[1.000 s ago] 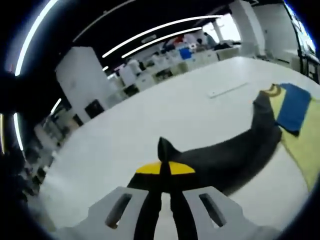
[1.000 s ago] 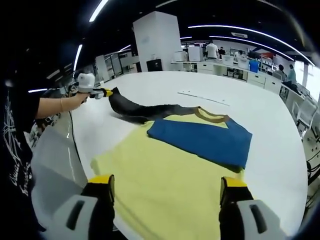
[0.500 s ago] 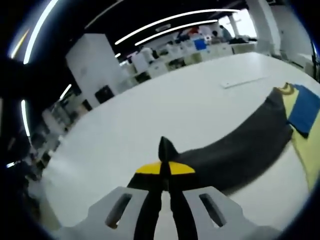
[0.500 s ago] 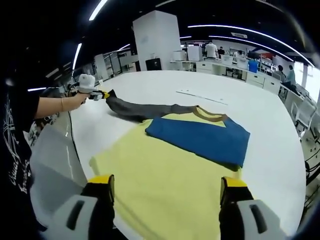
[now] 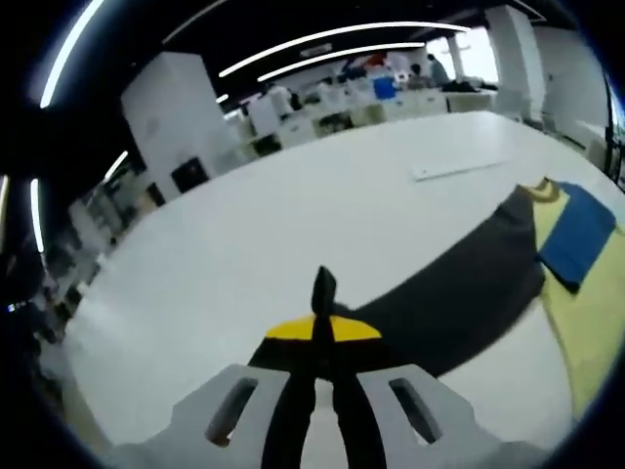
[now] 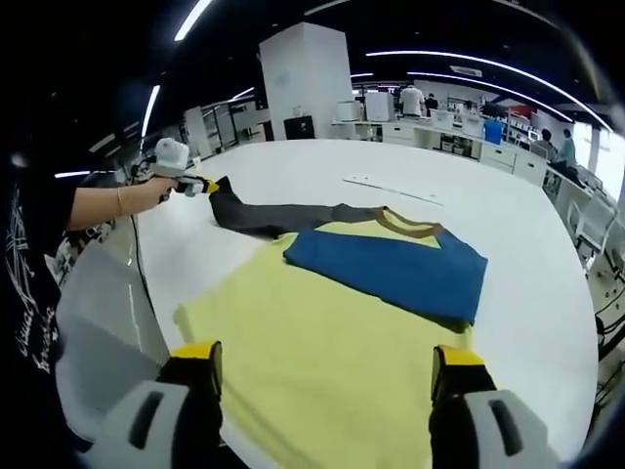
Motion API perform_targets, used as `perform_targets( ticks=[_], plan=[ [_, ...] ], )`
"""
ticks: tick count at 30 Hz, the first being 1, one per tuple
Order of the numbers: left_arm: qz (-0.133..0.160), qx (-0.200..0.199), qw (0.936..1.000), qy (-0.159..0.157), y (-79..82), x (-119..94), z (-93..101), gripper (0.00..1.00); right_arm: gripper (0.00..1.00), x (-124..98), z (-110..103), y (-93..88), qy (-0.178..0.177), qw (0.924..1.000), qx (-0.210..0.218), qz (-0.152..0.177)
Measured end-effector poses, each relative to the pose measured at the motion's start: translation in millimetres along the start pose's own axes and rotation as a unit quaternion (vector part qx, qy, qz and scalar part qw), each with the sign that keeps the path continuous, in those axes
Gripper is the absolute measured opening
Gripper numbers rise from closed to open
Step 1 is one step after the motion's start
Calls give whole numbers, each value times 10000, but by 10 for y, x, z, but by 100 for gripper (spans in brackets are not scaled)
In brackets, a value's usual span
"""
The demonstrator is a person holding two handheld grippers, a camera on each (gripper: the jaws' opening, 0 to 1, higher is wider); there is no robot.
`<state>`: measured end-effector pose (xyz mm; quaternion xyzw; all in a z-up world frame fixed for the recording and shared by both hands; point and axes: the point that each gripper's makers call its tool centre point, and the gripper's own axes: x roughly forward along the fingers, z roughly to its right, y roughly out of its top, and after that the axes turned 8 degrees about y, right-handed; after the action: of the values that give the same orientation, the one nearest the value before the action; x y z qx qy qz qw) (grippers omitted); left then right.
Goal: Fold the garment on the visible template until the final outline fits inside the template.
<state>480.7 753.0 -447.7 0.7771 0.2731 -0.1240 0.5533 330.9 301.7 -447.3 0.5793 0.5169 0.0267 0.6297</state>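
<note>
While partly folded, lies across the far side of the yellow template (image 6: 322, 362): garment (image 6: 391, 271), blue body doubled into a rectangle on the sheet, tan collar at its far edge, one long dark sleeve (image 6: 283, 217) stretched off the template's far-left corner over the white table (image 6: 527, 225). Pinched at the sleeve's tip, well off the template: left gripper (image 6: 200, 185), jaws closed on the cuff, a person's hand (image 6: 146, 195) behind it; seen again in the left gripper view as left gripper (image 5: 323, 332) with dark cloth poking up between the shut jaws and the sleeve running away toward the template. Poised at the template's near edge: right gripper (image 6: 322, 366), jaws spread wide with nothing between them. Judged roughly midway: body already doubled and sitting within the sheet, sleeve not yet brought in, outline therefore spilling past the template; likely left to do, carrying that sleeve over onto the blue panel and checking the rest. Hard to make out: any second sleeve, possibly tucked under the fold; the template's near edge, cut off behind the right gripper's jaws. Beyond the template on the table: a thin pale strip (image 6: 395, 191), nature unclear.
</note>
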Motion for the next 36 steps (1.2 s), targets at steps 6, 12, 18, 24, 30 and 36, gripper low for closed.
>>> perform_targets(
  ticks=[6, 12, 18, 24, 30, 36],
  plan=[
    [210, -26, 9992, -330, 194, -69, 227, 0, 92, -45, 28, 15, -45, 10000, -15, 73],
    [356, -23, 9974, -628, 428, -190, 513, 0, 94, -67, 44, -7, -57, 10000, -28, 76],
    [472, 9, 9948, -907, 611, -275, 821, 0, 94, -88, 48, -32, -56, 9999, 36, 103],
    [567, -73, 9922, -1108, 735, -292, 1038, 0, 94, -111, 32, -60, -23, 9999, 79, 118],
    [621, 4, 9905, -1224, 869, -311, 1226, 0, 94, -135, 19, -74, -1, 9998, 111, 159],
    [663, -19, 9880, -1396, 971, -340, 1447, 0, 94, -133, 7, -126, 41, 9999, 108, 92]
  ],
)
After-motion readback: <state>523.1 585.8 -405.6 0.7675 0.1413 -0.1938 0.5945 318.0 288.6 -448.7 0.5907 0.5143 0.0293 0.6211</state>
